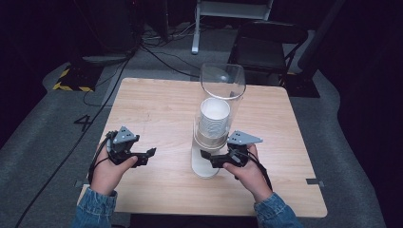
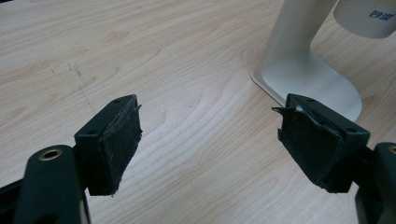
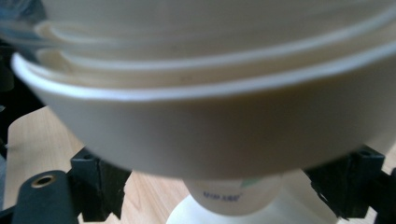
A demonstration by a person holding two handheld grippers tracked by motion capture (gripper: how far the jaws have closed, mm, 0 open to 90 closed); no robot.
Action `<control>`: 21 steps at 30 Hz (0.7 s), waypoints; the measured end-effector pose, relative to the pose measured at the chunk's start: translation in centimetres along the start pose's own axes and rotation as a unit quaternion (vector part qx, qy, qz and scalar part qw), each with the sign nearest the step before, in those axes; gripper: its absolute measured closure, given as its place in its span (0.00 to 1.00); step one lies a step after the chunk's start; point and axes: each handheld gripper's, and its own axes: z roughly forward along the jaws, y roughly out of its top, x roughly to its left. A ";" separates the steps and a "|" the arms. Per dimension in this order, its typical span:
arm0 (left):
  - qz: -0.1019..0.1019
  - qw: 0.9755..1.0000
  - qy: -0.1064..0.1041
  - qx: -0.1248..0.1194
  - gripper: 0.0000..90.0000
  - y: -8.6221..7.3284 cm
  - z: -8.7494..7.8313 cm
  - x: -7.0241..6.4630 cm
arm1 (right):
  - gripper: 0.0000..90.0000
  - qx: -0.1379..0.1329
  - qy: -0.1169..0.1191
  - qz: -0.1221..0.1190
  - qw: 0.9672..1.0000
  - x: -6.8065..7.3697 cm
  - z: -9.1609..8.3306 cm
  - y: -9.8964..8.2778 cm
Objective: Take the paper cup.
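High view: wooden tabletop [image 1: 157, 109] carries a clear cup dispenser [image 1: 216, 118] holding stacked white paper cups [image 1: 214, 121]. Right tongs [image 1: 209, 157], spread wide, flank the lowest cup's rim without touching. Left tongs [image 1: 147, 156] hover released, well apart, leftward.

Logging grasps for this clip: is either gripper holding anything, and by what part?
Nothing is held. The left gripper is open over bare table. The right gripper stands open either side of the bottom cup under the dispenser.
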 end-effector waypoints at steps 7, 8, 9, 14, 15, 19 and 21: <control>0.001 1.000 -0.003 0.003 0.23 0.0 0.3 -0.1 | 0.31 -0.036 -0.023 -0.020 0.999 0.2 0.1 -0.1; 0.004 1.000 -0.002 0.004 0.23 0.0 0.3 -0.1 | 0.31 -0.038 -0.023 -0.021 0.999 0.2 0.1 -0.1; 0.004 1.000 -0.002 0.004 0.23 0.0 0.3 -0.1 | 0.31 -0.038 -0.023 -0.021 0.999 0.2 0.1 -0.1; 0.004 1.000 -0.003 0.005 0.23 -0.1 0.4 -0.1 | 0.30 -0.045 -0.027 -0.023 0.998 0.4 0.2 0.1; 0.004 1.000 -0.004 0.006 0.23 -0.1 0.4 -0.1 | 0.30 -0.048 -0.027 -0.023 0.998 0.4 0.2 0.2; 0.006 1.000 -0.004 0.008 0.23 -0.1 0.4 0.0 | 0.33 -0.050 -0.028 -0.027 0.998 0.5 0.1 0.2; 0.003 1.000 -0.005 0.007 0.23 -0.1 0.4 0.0 | 0.34 -0.049 -0.027 -0.026 0.998 0.5 0.1 0.2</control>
